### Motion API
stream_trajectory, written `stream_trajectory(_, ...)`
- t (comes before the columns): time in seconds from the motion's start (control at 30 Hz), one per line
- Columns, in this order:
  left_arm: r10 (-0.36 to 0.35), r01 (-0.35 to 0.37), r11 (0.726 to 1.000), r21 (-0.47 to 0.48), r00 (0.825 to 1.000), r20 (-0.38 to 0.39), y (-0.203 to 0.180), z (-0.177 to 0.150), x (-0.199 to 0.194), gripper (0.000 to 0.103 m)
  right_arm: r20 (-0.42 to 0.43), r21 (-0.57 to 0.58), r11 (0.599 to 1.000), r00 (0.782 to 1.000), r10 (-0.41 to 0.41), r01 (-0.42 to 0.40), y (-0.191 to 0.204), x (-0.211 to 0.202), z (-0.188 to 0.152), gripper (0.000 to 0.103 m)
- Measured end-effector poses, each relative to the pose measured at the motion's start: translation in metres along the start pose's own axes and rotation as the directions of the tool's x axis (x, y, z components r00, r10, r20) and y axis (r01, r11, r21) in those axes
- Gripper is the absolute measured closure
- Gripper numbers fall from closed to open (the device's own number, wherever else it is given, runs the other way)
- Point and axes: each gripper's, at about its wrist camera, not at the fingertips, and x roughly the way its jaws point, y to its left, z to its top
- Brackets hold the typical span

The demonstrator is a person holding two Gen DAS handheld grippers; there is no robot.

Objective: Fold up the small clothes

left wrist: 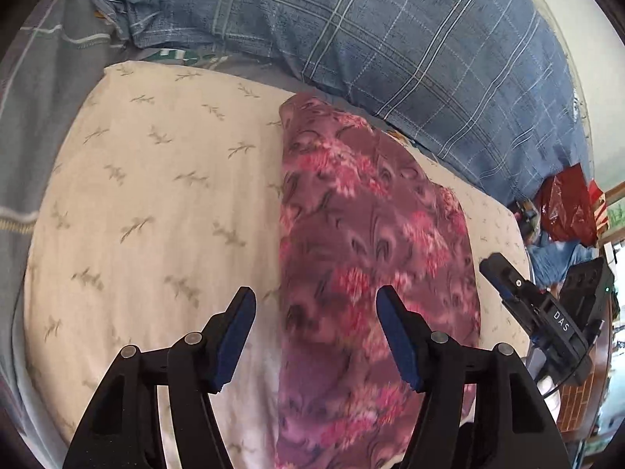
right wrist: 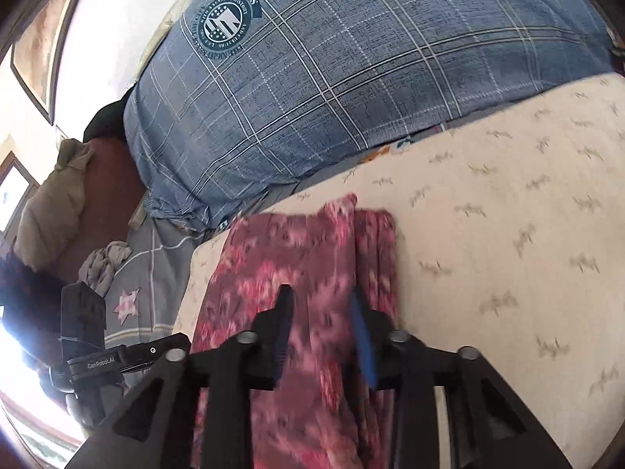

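Mid-fold: floral cloth lying on the cream pillow.

Left gripper (left wrist: 316, 332) hovers with jaws wide apart, empty, over the cloth (left wrist: 371, 242) and pillow (left wrist: 156, 195). Right gripper (right wrist: 322, 332) hovers over it too, jaws partly apart, seemingly empty. Likely next: grip an edge and fold it across.

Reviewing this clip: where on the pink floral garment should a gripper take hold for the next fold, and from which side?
Probably the far narrow end of the pink floral garment, where a corner pokes up and layered edges show. It lies as a long strip on the cream pillow, so the open right gripper could reach forward along it and pinch that edge from above.
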Motion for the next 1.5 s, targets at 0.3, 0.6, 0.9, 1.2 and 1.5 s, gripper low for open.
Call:
stream_trajectory(0.3,0.050,-0.052,0.998,-0.046,0.997,-0.055,-0.013,0.047,0.075,0.034,-0.050,-0.087,0.975,0.976,-0.211,0.206,-0.004,0.062,0.030,0.088)
stream_trajectory(0.6,0.094,-0.095,0.995,0.033,0.995,0.028,-0.020,0.015,0.044,0.036,-0.054,-0.078,0.987,0.988,-0.148,0.144,-0.012,0.022,0.004,0.080)
stream_trajectory(0.9,0.174,-0.190,0.975,0.116,0.975,0.138,-0.044,-0.098,-0.007,0.035,-0.134,-0.219,0.952,0.960,-0.245,0.213,0.015,-0.033,-0.088,0.029)
stream_trajectory(1.2,0.263,-0.308,0.943,0.127,0.922,0.285,-0.060,-0.181,-0.056,0.035,-0.064,-0.289,0.872,0.900,-0.430,0.396,0.031,-0.081,-0.139,0.024)
stream_trajectory(1.5,0.314,-0.389,0.908,0.157,0.877,0.363,-0.073,-0.226,-0.079,0.035,0.181,-0.311,0.817,0.875,-0.450,0.485,0.062,-0.135,-0.160,0.010)
